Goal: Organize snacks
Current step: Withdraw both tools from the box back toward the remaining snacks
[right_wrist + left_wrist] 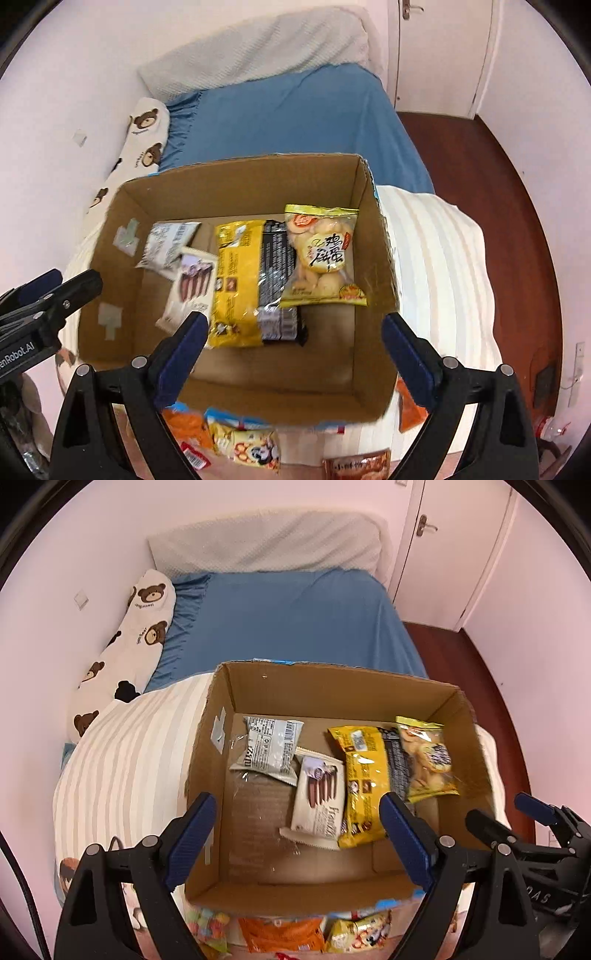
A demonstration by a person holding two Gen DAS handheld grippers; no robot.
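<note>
Both tools, left tool [297,825] and right tool [295,341], hang wide and empty above the cardboard box [325,685], where snack packets [319,254] lie flat together.

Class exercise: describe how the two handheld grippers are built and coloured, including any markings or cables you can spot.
Both the left gripper and right gripper have black plastic frames with triangular cut-outs, silver rivets, and two fingers faced with ribbed dark-blue pads. White lettering runs along the left gripper's body in the right wrist view. A black cable runs beside the left gripper.
</note>
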